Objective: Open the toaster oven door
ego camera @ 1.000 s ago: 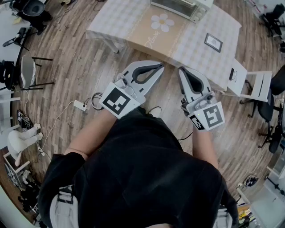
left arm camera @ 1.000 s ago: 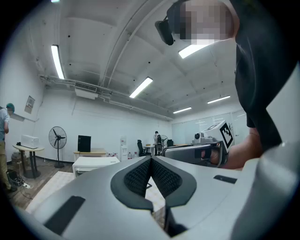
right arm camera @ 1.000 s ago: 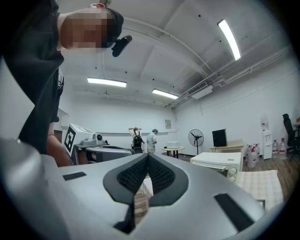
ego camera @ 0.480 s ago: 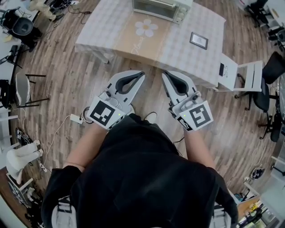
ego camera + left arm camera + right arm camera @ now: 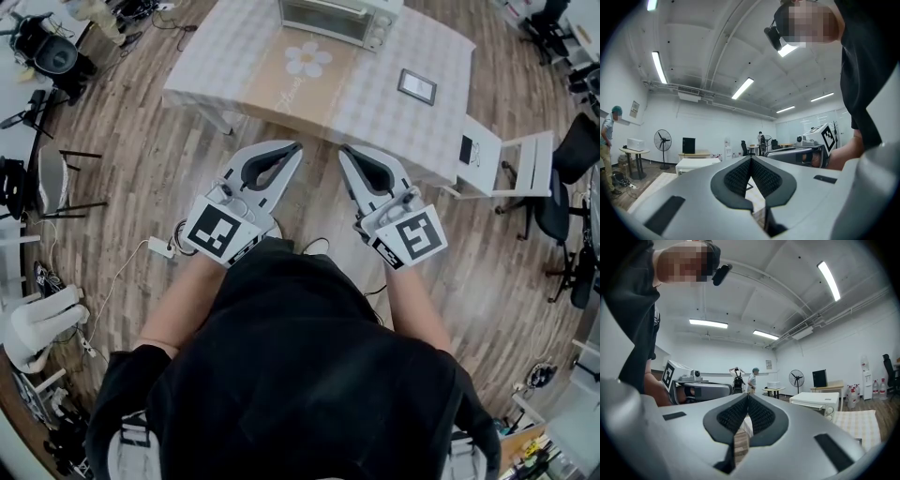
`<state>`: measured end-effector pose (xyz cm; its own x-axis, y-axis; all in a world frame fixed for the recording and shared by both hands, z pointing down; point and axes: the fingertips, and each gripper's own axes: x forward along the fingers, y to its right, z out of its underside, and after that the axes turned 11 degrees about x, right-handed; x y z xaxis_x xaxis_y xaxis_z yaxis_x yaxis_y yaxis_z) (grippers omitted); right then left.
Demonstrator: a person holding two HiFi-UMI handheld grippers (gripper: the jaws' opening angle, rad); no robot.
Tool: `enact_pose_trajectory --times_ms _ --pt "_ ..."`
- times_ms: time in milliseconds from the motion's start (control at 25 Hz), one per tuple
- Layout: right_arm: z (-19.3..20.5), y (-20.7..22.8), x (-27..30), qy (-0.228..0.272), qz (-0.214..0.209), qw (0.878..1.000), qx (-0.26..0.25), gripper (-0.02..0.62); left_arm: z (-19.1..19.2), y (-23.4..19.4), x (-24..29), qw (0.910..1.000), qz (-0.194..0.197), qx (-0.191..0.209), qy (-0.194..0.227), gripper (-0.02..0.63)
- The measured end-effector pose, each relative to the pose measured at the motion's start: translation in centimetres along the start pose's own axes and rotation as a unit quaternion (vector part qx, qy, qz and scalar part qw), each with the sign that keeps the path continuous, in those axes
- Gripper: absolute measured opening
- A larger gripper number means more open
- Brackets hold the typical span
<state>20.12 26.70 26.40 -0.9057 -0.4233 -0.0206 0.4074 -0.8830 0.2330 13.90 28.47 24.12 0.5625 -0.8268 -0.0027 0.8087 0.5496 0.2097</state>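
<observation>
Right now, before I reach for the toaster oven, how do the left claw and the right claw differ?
In the head view the left claw slants up and rightward, while the right claw slants up and leftward, so their tips converge. The left claw's marker cube bears a different pattern from the right claw's marker cube. Shared: both are shut and empty.

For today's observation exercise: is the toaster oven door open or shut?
Shut: the toaster oven door sits flush against its front.

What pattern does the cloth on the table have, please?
The cloth has pale checks and a tan strip with a white daisy; clearest in the head view.
</observation>
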Motion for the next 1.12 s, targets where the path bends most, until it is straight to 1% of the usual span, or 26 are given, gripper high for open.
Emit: enact_pose_trajectory --times_ms 120,280,480,680,800,920,1040,1120 --pt "0.4 0.5 -0.3 -0.007 -0.005 1.000 0.003 0.018 -0.1 0.2 0.4 0.9999 -0.011 0.003 -0.003 0.012" --pt "0.7 1.0 0.1 -0.013 -0.007 1.000 0.008 0.018 0.3 -0.4 0.8 0.9999 -0.013 0.004 -0.010 0.012" --pt "1.2 2.0 2.9 -0.021 0.000 1.000 0.011 0.018 1.4 -3.6 1.4 0.9999 -0.011 -0.001 -0.007 0.012" --pt "1.7 4.2 7.2 -0.028 0.014 0.999 0.010 0.018 3.2 -8.5 3.1 1.0000 0.004 -0.006 0.000 0.012" --pt "2.0 6.4 10.9 -0.031 0.029 0.999 0.009 0.018 4.4 -12.4 4.6 0.9997 0.023 0.003 0.003 0.012" --pt "2.1 8.8 15.1 -0.031 0.051 0.998 0.021 0.020 5.9 -16.7 6.2 0.9988 0.047 0.009 -0.003 0.012" --pt "2.0 10.8 19.0 -0.034 0.075 0.996 0.031 0.020 7.9 -20.6 7.4 0.9963 0.080 -0.009 -0.030 0.012" --pt "2.1 12.0 21.7 -0.036 0.092 0.994 0.035 0.020 8.7 -23.2 8.2 0.9947 0.096 -0.019 -0.032 0.012"
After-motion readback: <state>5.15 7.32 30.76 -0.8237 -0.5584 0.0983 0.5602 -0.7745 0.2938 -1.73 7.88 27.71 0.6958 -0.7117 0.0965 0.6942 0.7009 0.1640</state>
